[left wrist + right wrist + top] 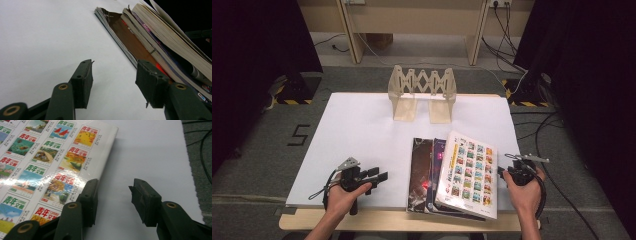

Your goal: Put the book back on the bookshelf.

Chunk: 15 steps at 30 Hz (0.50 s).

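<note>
- My left gripper (379, 176) rests low on the white tabletop sheet (362, 130), jaws spread with nothing between them, pointed toward the stack of three overlapping books (452, 172) near the front edge.
- My right gripper (503, 172) sits just beside the stack's right side, jaws likewise parted and empty, close to the sheet's right edge.
- The glossy white book with a grid of small coloured cover pictures (47, 167) lies on top, tilted; a purple-covered book (438, 155) and a dark brown-covered book (421, 170) fan out beneath it to the left.
- Open room: bare white sheet spreads wide between the left gripper and the folding wooden book rack (422, 92) at the far edge; only a narrow strip remains right of the stack.
- The left gripper view shows page edges (165, 32) and the brown cover edge-on.
- The right gripper view shows the top cover's printed red and green characters and grey floor (200, 170) past the sheet's edge.
</note>
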Motion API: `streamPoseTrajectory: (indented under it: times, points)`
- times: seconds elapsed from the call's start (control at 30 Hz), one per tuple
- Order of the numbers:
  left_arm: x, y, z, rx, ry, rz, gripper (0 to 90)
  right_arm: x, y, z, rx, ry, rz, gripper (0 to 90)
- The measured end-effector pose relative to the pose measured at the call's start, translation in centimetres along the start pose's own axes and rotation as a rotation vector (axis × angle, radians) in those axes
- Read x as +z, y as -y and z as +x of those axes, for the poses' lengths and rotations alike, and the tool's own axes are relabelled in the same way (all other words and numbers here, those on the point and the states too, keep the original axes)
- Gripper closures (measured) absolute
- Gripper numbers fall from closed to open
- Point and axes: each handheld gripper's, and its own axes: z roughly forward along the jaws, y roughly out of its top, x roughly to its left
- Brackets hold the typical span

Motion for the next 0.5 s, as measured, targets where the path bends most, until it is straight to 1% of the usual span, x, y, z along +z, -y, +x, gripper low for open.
streamPoseTrajectory:
  times: [0.03, 0.07, 0.1, 0.13, 0.17, 0.23, 0.27, 0.3, 0.37, 0.4, 0.43, 0.5]
  points:
    - [0.2, -0.1, -0.1, 0.006, 0.003, 0.006, 46.3, -0.1, -0.1, 0.1, 0.01, 0.0, 0.016, 54.5]
    - [0.4, -0.2, -0.2, 0.007, 0.005, 0.012, 46.3, -0.2, -0.2, 0.1, 0.024, -0.006, 0.016, 54.1]
    - [0.6, -0.3, -0.3, 0.001, 0.008, 0.02, 46.3, -0.3, -0.3, 0.0, 0.034, -0.027, 0.009, 54.1]
    - [0.8, -0.4, -0.4, -0.003, 0.013, 0.029, 46.3, -0.4, -0.5, 0.1, 0.059, -0.044, 0.008, 53.9]
    - [1.1, -0.6, -0.5, -0.005, 0.014, 0.04, 46.3, -0.5, -0.6, -0.1, 0.043, -0.046, 0.006, 53.9]
    - [1.7, -1.1, -0.8, -0.005, 0.027, 0.051, 46.7, -0.6, -0.9, 0.0, 0.049, -0.058, 0.031, 54.0]
    - [2.0, -1.4, -1.0, 0.001, 0.033, 0.056, 46.8, -0.7, -1.0, 0.1, 0.067, -0.075, 0.032, 54.0]
    - [2.4, -1.7, -1.2, 0.002, 0.037, 0.065, 46.8, -0.8, -1.1, 0.1, 0.074, -0.087, 0.035, 54.1]
    - [3.1, -2.2, -1.6, -0.003, 0.043, 0.077, 46.9, -0.9, -1.5, 0.1, 0.076, -0.117, 0.031, 54.6]
    - [3.1, -2.2, -1.6, -0.003, 0.043, 0.077, 47.0, -1.0, -1.6, 0.2, 0.084, -0.123, 0.034, 54.6]
    - [3.8, -2.7, -2.1, -0.013, 0.047, 0.091, 47.0, -1.0, -1.8, 0.3, 0.075, -0.126, 0.036, 54.7]
    - [4.5, -3.1, -2.5, -0.019, 0.06, 0.106, 47.0, -0.9, -1.9, 0.4, 0.076, -0.138, 0.047, 55.3]
